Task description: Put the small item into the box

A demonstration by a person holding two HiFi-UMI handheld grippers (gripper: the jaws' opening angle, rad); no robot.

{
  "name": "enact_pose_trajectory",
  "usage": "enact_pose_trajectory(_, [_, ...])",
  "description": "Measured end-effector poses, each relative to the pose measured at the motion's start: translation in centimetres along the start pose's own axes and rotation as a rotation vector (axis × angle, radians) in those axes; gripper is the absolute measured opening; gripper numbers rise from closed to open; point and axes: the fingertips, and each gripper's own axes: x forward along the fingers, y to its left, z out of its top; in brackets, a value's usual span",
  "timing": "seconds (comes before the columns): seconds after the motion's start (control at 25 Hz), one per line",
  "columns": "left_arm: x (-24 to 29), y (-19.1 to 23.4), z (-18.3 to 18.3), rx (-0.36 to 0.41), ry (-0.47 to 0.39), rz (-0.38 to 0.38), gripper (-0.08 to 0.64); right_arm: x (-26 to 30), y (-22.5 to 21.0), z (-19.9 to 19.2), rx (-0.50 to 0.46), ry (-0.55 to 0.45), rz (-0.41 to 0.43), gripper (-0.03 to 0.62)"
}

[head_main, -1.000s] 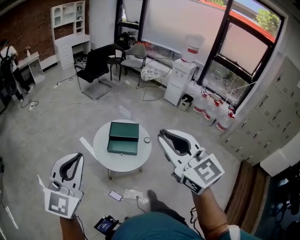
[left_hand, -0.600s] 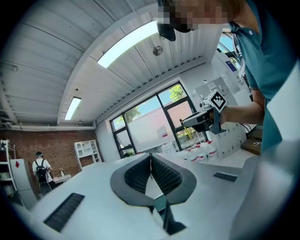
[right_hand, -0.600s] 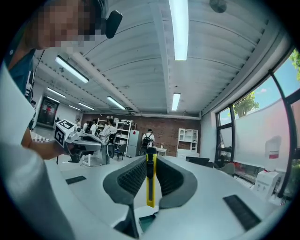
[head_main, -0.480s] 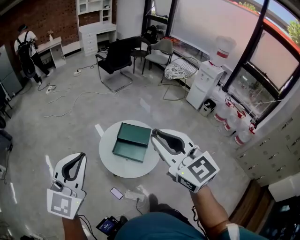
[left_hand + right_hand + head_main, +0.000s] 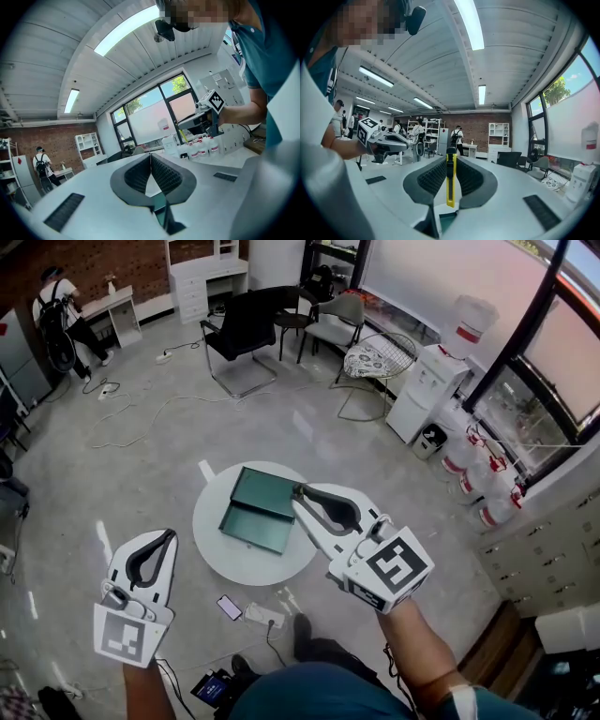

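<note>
An open dark green box (image 5: 255,512) lies on a round white table (image 5: 228,562) on the floor below me. In the head view my right gripper (image 5: 299,491) hangs over the table's right edge, its tips beside the box. In the right gripper view it (image 5: 451,159) is shut on a yellow utility knife (image 5: 450,183) that stands upright between the jaws. My left gripper (image 5: 171,535) is held low at the left, off the table. Its jaws (image 5: 151,155) meet with nothing between them.
A black chair (image 5: 246,332), a wire chair (image 5: 371,362) and a water dispenser (image 5: 424,390) stand beyond the table. Water jugs (image 5: 473,479) line the window wall. A phone (image 5: 229,607) and a power strip (image 5: 264,615) lie by my foot. A person (image 5: 56,315) stands far left.
The view has drifted, so the room sits lower right in frame. My right gripper now reaches over the table's right edge and hides a small round item seen there earlier.
</note>
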Motion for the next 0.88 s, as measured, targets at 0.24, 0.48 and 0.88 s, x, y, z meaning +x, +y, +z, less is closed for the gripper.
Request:
enact_pose_trajectory(0.24, [3.3, -0.8, -3.8, -0.025, 0.047, -0.003, 0.020, 2.2, -1.6, -3.9, 0.008, 0.015, 0.041, 0.081])
enact_pose_trajectory(0.48, [6.7, -1.8, -8.9, -0.048, 0.078, -0.011, 0.020, 4.7, -2.7, -9.8, 0.007, 0.047, 0.086, 0.082])
enact_pose_trajectory(0.88, [13.8, 0.5, -17.9, -0.095, 0.113, -0.032, 0.020, 12.5, -5.4, -20.7, 0.035, 0.166, 0.140, 0.081])
